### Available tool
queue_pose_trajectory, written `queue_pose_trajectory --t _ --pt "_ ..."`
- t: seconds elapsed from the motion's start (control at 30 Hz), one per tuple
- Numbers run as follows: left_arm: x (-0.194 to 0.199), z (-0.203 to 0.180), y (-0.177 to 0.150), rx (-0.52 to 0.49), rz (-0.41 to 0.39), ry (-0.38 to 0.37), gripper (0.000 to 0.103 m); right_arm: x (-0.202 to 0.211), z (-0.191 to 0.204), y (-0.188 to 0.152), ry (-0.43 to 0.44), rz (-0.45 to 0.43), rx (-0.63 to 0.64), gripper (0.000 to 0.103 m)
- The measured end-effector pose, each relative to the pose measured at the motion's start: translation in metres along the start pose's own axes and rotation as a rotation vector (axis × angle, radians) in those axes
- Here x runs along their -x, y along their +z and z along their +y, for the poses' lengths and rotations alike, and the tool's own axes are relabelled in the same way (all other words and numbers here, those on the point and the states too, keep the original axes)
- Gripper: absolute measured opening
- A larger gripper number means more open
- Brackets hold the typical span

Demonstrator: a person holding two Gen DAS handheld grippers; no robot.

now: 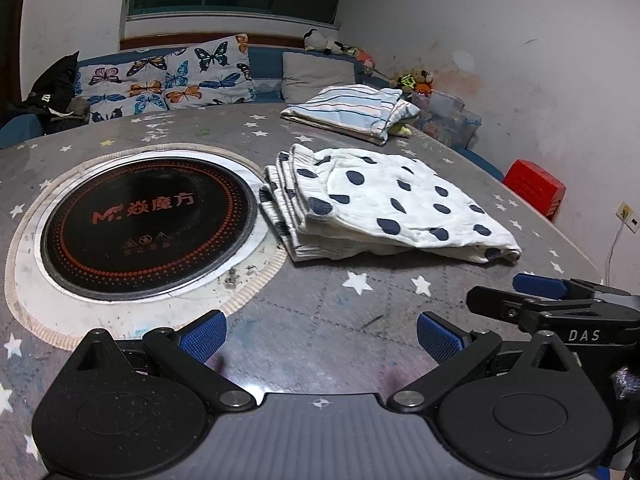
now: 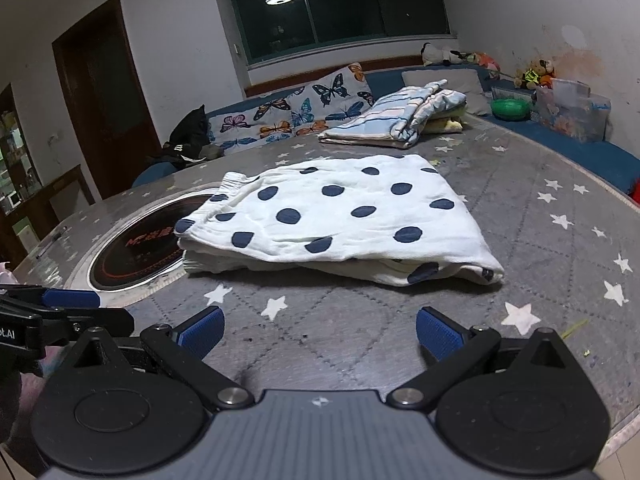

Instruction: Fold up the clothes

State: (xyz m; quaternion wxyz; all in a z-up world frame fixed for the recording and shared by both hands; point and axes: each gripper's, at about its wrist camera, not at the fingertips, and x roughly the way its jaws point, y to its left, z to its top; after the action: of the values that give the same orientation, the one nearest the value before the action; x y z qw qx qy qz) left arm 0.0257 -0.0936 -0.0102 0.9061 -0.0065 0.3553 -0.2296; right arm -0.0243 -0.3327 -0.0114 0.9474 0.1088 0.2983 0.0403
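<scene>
Your left gripper (image 1: 322,338) and right gripper (image 2: 319,333) hover with jaws apart, empty. The white navy-dotted cotton garment (image 2: 340,220) lies folded on the grey star-print table (image 2: 540,240); folding appears complete.

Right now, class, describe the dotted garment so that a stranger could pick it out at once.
Find the round black cooktop set in the grey starred table. Just right of it lies the dotted garment, folded flat. Its navy dots on white set it apart from the striped pile further back.
</scene>
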Motion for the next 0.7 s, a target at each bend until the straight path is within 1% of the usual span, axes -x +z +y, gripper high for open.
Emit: queue_pose_trajectory --t 0.1,0.33,0.6,0.7 --pt "-0.004 0.001 0.002 -0.003 0.007 0.007 0.103 -0.003 -0.004 0.002 0.007 0.012 -0.012 0.103" --pt "-0.016 0.001 0.008 -0.008 0.03 0.02 0.103 -0.01 -0.007 0.006 -0.011 0.019 -0.009 0.103" --pt "-0.021 0.008 0.013 0.013 0.039 0.033 0.103 -0.02 -0.007 0.011 0.027 0.043 0.016 0.103" --pt "-0.022 0.01 0.014 0.02 0.039 0.037 0.103 -0.025 -0.009 0.013 0.008 0.038 0.019 0.103"
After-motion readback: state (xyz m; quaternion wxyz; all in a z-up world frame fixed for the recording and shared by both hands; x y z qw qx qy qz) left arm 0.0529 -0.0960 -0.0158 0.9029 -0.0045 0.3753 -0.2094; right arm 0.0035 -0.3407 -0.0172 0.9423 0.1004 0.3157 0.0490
